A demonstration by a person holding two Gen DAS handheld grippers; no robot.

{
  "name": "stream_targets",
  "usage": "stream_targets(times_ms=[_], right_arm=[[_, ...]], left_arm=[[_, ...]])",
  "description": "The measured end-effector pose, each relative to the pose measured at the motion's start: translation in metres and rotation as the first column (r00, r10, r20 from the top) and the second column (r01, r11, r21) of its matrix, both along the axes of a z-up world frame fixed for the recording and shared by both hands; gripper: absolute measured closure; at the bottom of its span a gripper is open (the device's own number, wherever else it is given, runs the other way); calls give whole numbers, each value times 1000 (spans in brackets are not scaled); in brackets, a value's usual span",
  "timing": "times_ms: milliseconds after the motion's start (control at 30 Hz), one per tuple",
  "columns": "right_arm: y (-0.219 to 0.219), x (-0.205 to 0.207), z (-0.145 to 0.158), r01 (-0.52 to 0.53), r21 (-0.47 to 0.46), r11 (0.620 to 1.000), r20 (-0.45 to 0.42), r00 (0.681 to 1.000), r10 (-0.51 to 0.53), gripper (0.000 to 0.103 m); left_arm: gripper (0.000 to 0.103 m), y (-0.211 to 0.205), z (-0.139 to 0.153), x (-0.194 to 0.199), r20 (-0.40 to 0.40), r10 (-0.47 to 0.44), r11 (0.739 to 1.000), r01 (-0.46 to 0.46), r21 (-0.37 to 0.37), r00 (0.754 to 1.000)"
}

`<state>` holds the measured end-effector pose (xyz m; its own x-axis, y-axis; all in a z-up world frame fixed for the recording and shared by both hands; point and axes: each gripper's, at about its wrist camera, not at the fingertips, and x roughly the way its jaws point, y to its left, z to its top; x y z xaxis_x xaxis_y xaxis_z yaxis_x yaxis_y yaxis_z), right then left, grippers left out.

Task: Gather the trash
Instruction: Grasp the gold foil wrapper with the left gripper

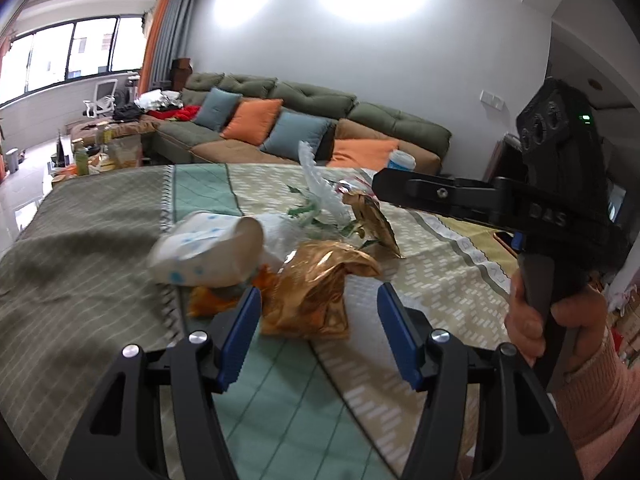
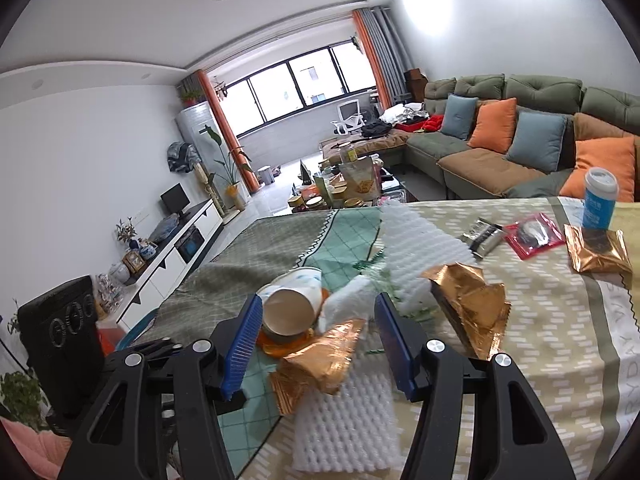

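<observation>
Trash is piled up in the middle of the worktop (image 2: pixel 540 312), which is covered with a patterned cloth. A tipped-over paper cup (image 1: pixel 208 250) is lying on its side next to a crumpled gold foil bag (image 1: pixel 320 284), with white foam netting (image 2: pixel 416 240) and a second gold wrapper (image 2: pixel 468 304) mixed in, so it looks like everything's been bunched together for easy grabbing. More bits are left further back: a red packet (image 2: pixel 532 234), a flat gold pouch (image 2: pixel 598 250) and a blue-and-white cup (image 2: pixel 598 198) standing upright.

The left tongs (image 1: pixel 318 336) are held apart with nothing clamped, the gold bag sitting just ahead of the gap. The right tongs (image 2: pixel 318 340) are spread too and empty, angled down over the pile, probably lined up for a first pick.
</observation>
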<state>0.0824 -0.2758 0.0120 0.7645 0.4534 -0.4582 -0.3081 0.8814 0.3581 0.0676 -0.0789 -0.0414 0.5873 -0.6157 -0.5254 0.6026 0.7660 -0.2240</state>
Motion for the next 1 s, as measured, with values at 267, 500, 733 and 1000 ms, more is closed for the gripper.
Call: stream_targets(times_ms=[267, 500, 733, 1000], right_arm=[[-15, 2, -15, 1, 46, 999, -27, 1000, 1, 44], [-22, 2, -21, -5, 62, 998, -40, 999, 7, 44], [-21, 3, -21, -14, 65, 998, -39, 999, 17, 44], [3, 14, -17, -73, 60, 996, -29, 997, 74, 44]], left_arm=[[50, -30, -5, 19, -25, -8, 998, 9, 68, 1000], [77, -33, -12, 30, -69, -5, 996, 12, 94, 998], [88, -22, -4, 18, -40, 2, 998, 0, 61, 999], [89, 24, 13, -3, -20, 78, 997, -78, -9, 997]])
